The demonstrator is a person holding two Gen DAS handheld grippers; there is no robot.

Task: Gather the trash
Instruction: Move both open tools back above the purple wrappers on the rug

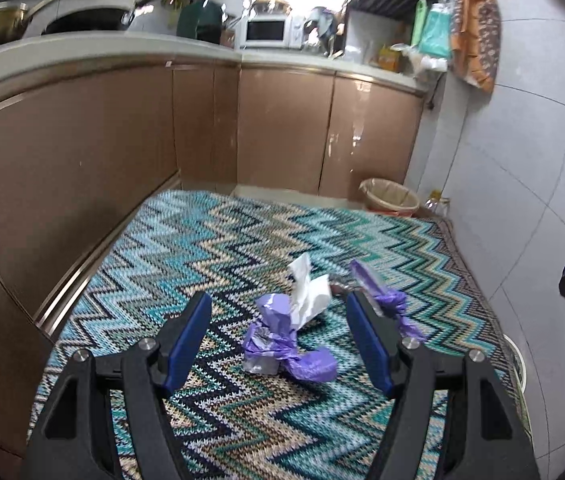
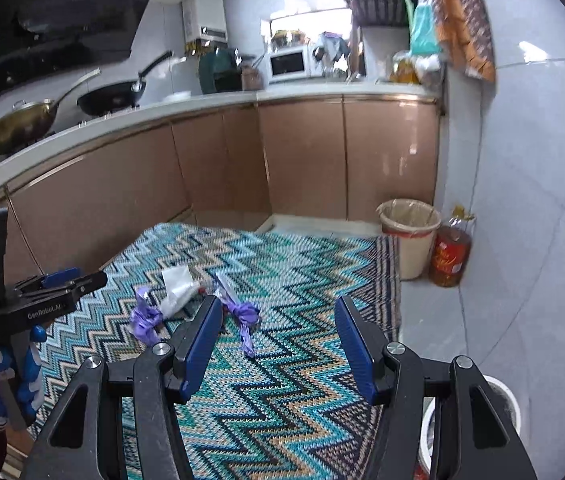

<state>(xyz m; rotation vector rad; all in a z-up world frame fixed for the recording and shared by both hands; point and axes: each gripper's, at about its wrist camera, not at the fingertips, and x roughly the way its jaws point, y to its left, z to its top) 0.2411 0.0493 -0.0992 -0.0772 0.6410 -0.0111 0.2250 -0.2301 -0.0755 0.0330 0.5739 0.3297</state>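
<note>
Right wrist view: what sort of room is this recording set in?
A home kitchen, most likely: a black wok sits on the stove, a white microwave stands on the pale countertop, and a lined beige waste bin stands beside the zigzag-patterned rug.

Crumpled purple wrappers (image 1: 282, 344) and a white tissue (image 1: 308, 292) lie scattered on the zigzag rug (image 1: 210, 248); a lined bin (image 2: 409, 236) stands upright in the corner.

Wrappers (image 1: 282, 344) + paper scrap (image 1: 308, 292) lie mid-rug (image 1: 202, 248), another wrapper (image 1: 382, 300) just to their right. Bin (image 1: 389, 197) at rug's far right corner by wall, bottle (image 2: 451, 256) right of it. Cabinets (image 1: 282, 128) behind rug; microwave (image 1: 268, 30) on bench (image 1: 82, 46) above.
</note>
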